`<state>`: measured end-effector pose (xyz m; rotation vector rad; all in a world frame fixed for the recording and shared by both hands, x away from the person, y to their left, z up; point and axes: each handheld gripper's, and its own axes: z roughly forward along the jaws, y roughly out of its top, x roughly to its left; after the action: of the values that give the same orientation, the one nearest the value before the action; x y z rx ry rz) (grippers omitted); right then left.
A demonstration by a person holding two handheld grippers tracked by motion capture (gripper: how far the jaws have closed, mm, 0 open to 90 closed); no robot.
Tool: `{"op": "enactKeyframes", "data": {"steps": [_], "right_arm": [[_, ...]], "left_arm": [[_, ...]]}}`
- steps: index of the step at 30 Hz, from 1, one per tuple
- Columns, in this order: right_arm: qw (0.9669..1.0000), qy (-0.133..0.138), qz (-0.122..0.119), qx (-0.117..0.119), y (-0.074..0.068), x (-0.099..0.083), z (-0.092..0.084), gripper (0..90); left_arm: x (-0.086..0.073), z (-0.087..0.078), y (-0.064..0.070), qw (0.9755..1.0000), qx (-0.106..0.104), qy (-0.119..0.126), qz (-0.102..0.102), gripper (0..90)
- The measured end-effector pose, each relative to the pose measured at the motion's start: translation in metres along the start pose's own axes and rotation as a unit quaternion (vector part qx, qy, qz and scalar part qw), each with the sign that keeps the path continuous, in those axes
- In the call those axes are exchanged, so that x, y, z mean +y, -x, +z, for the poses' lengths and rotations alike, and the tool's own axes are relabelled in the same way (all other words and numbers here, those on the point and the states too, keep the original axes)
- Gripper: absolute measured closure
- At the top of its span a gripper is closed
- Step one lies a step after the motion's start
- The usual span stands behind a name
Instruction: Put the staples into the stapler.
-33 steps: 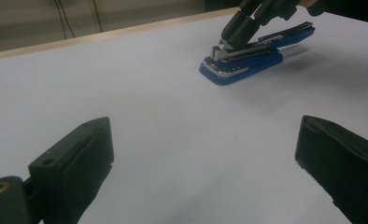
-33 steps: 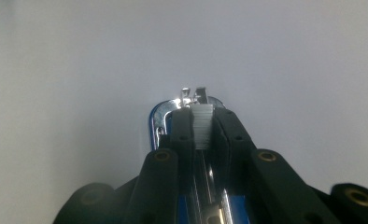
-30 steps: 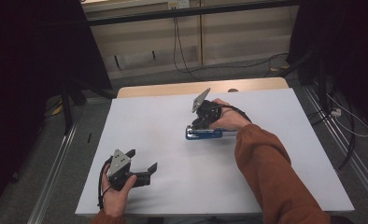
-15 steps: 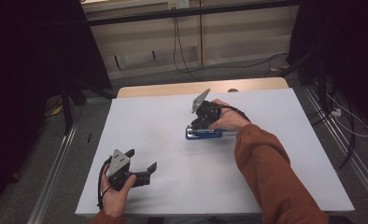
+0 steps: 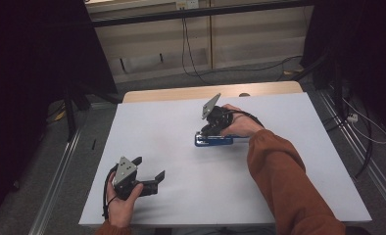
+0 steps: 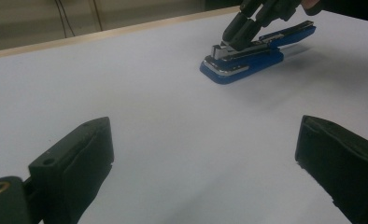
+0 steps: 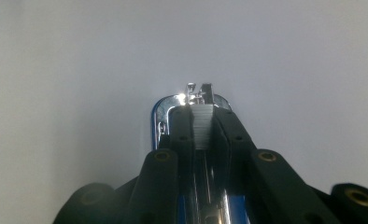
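Nothing has changed between the earlier pictures and now. The right tongs [image 5: 204,131] and the blue stapler [image 5: 213,141] lie as they did near the middle of the white surface [image 5: 289,166], and the left tongs [image 5: 149,171] at about 7 o'clock have not shifted.

dim room — table lit | glare on stapler [image 7: 198,100] metal

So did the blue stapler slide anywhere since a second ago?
No. The blue stapler lies at the same spot in the high view, just as far from the table's wooden far edge, with the right gripper shut on it.
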<state>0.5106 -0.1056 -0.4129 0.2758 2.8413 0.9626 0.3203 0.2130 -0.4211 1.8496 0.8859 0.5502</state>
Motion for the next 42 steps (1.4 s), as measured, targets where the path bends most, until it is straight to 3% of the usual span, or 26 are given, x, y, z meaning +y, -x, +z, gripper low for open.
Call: {"op": "enactKeyframes", "data": {"steps": [15, 25, 36, 40, 42], "right_arm": [[1.0000, -0.004, 0.002, -0.001, 0.000, 0.004, 0.003, 78.3], [0.9997, 0.003, 0.022, -0.007, 0.001, 0.003, 0.006, 72.1], [0.9972, 0.013, 0.071, -0.023, 0.000, -0.001, 0.004, 47.0], [0.9952, 0.017, 0.090, -0.033, -0.001, -0.005, 0.002, 38.3], [0.9928, 0.025, 0.111, -0.039, 0.000, -0.007, -0.001, 32.5]], "left_arm": [[0.000, 0.000, 0.000, 1.0000, -0.002, -0.001, 0.000, 4.6], [0.000, 0.000, 0.000, 1.0000, -0.001, -0.001, -0.001, 4.6], [0.000, 0.000, 0.000, 1.0000, -0.003, -0.001, 0.001, 4.6], [0.000, 0.000, 0.000, 1.0000, -0.001, -0.003, 0.000, 4.6], [0.000, 0.000, 0.000, 1.0000, -0.002, -0.002, 0.000, 4.6]]}}
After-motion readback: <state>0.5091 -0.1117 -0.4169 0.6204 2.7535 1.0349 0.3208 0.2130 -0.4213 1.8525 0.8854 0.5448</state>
